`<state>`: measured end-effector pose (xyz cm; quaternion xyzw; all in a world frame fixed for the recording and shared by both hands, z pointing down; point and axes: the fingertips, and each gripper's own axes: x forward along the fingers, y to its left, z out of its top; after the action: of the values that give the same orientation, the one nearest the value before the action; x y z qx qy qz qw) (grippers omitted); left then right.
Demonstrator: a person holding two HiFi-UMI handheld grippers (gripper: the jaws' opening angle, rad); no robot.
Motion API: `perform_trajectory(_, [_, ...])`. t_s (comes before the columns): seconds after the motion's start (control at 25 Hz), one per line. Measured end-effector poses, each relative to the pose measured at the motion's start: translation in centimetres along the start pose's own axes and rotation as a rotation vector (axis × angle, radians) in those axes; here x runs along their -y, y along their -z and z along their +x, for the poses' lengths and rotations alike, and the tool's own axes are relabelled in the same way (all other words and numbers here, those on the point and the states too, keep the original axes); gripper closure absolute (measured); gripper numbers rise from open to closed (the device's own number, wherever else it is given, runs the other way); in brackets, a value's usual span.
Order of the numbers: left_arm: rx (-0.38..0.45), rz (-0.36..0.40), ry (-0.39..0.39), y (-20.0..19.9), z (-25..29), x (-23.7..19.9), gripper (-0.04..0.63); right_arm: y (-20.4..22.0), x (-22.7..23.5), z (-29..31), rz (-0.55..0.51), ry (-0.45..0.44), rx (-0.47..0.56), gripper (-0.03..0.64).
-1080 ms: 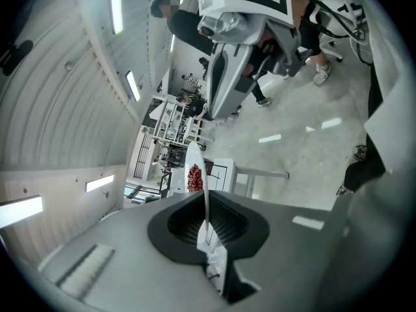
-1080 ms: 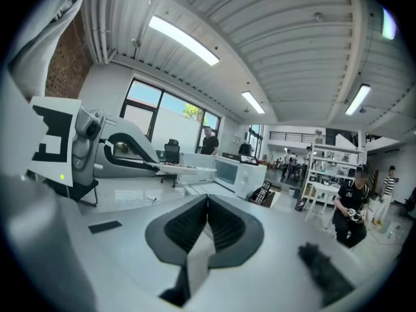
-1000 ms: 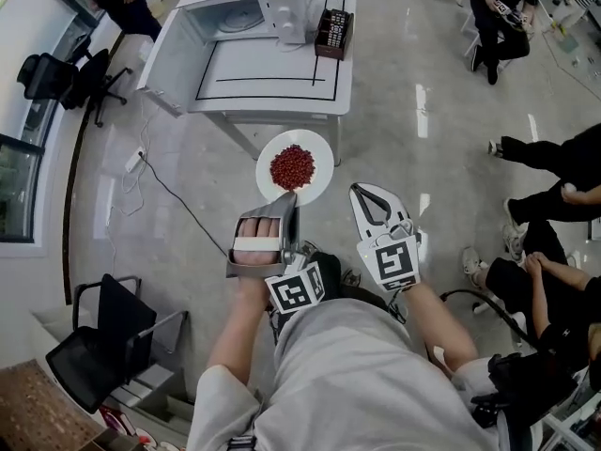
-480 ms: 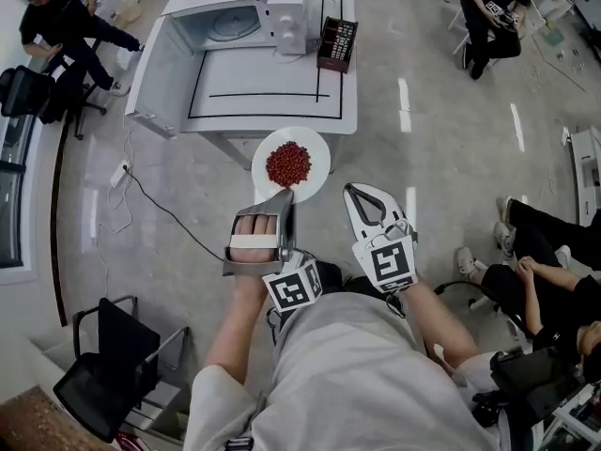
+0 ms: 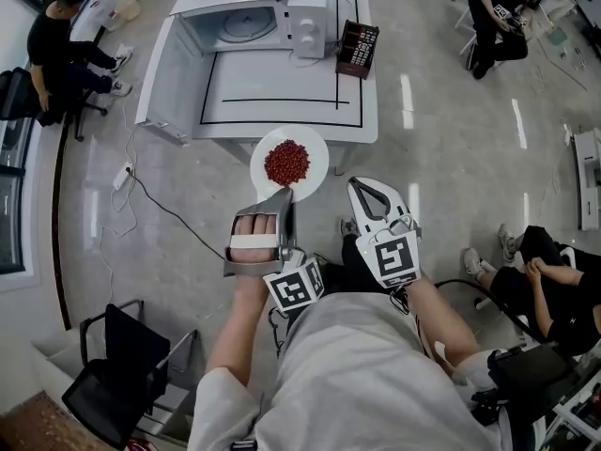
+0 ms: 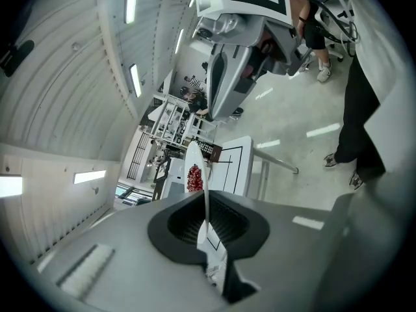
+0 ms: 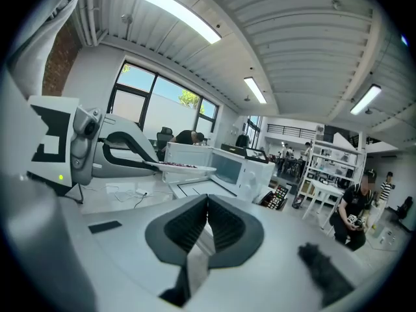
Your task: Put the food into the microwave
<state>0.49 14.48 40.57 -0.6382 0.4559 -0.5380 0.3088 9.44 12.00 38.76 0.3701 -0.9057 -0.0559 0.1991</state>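
Observation:
A white plate (image 5: 313, 150) with a heap of red food (image 5: 287, 162) hangs level in front of me, just short of the white table (image 5: 282, 83). My left gripper (image 5: 285, 194) is shut on the plate's near rim. In the left gripper view the plate (image 6: 197, 160) stands edge-on between the jaws. The white microwave (image 5: 252, 22) sits at the table's far side with its door (image 5: 167, 75) swung open to the left. My right gripper (image 5: 362, 186) is shut on nothing, to the right of the plate. From the right gripper view I see the plate (image 7: 188, 168) and the microwave (image 7: 242, 167).
A black keypad device (image 5: 358, 49) stands on the table next to the microwave. Seated people are at the left (image 5: 66, 45) and right (image 5: 498, 17). A cable (image 5: 160, 200) runs across the floor. A black chair (image 5: 127, 365) stands at my lower left.
Both grippers and the plate have moved forward; the table and microwave now lie closer. The grip on the plate is unchanged.

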Motion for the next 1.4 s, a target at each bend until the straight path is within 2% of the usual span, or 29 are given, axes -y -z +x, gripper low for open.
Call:
perform_trajectory(0.32, [-0.037,-0.012,0.005,2.7,2.6,-0.9,0.575,-0.7,0.9,4.4,0.012,-0.012,0.019,0.606])
perform_trajectory(0.52, [-0.058,0.023,0.005,3.8,5.3,-2.3,0.577,-1.7,2.6,7.7,0.014,-0.022,0.048,0.606])
perform_trajectory(0.8, [-0.083,0.053,0.028,4.2,10.3,-3.7,0.577,-1.9,5.6,12.4,0.009,-0.042,0.057,0.606])
perform_trajectory(1.4, [-0.186,0.046,0.051,4.7,20.1,-5.6,0.577,-1.0,11.5,20.8,-0.005,-0.120,0.069,0.606])
